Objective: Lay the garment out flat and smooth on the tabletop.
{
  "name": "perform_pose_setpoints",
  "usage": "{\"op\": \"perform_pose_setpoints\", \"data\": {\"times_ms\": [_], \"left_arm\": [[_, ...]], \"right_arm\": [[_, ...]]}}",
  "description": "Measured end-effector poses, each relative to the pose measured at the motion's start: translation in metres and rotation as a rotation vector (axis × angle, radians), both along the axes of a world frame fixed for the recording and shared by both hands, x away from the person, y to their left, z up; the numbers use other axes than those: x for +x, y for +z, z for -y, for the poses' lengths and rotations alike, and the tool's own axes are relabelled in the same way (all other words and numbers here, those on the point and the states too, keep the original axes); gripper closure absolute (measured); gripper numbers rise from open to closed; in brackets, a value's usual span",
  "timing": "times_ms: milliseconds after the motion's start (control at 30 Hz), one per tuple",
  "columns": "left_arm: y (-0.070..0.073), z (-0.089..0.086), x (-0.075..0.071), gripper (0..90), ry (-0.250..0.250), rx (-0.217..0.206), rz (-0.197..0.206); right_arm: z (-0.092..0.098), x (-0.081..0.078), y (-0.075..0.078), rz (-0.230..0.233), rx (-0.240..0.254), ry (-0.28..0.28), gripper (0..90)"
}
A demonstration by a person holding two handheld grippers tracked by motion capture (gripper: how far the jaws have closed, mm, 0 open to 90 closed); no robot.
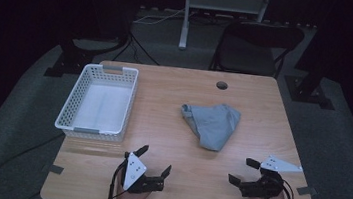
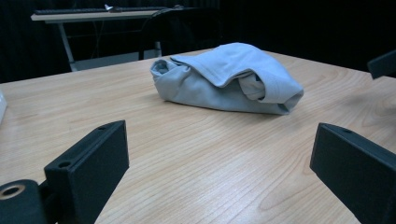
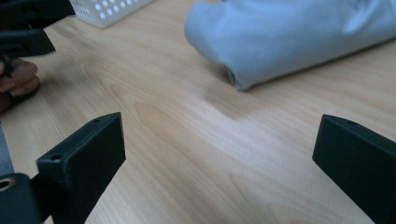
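Crumpled grey cloth [image 1: 213,124] mid-table

Inventory of the scene, by kind and number.

From the high view I count two grippers, both mine: the left gripper [image 1: 155,161] at lower centre-left and the right gripper [image 1: 242,171] at lower right, each with two black jaws spread wide apart, four jaws in all. There is one grey cloth [image 1: 212,124] at centre frame, one white basket [image 1: 76,102] at centre-left, one wooden table [image 1: 194,187], one round hole [image 1: 222,85] in its top, and one dark folding chair [image 1: 256,45] at upper right.
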State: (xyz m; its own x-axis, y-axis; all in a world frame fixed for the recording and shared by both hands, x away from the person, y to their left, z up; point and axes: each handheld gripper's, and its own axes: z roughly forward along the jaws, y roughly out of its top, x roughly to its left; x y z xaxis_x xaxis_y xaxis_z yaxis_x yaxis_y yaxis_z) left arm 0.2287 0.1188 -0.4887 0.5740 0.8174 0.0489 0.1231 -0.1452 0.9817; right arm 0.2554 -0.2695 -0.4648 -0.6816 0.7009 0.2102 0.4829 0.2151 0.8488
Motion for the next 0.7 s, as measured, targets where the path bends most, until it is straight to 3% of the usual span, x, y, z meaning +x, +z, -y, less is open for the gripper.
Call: {"op": "perform_pose_setpoints", "data": {"times_ms": [233, 400, 700], "left_arm": [[0.000, 0.000, 0.001, 5.4, -0.004, -0.005, -0.001], [0.000, 0.000, 0.001, 5.4, -0.003, -0.013, -0.007], [0.000, -0.001, 0.001, 5.4, -0.004, -0.015, -0.011]], "right_arm": [[-0.011, 0.008, 0.021, 0.046, 0.005, 0.024, 2.6], [-0.021, 0.023, 0.041, 0.067, 0.013, 0.038, 2.6], [-0.047, 0.067, 0.067, 0.065, 0.023, 0.067, 3.7]]}}
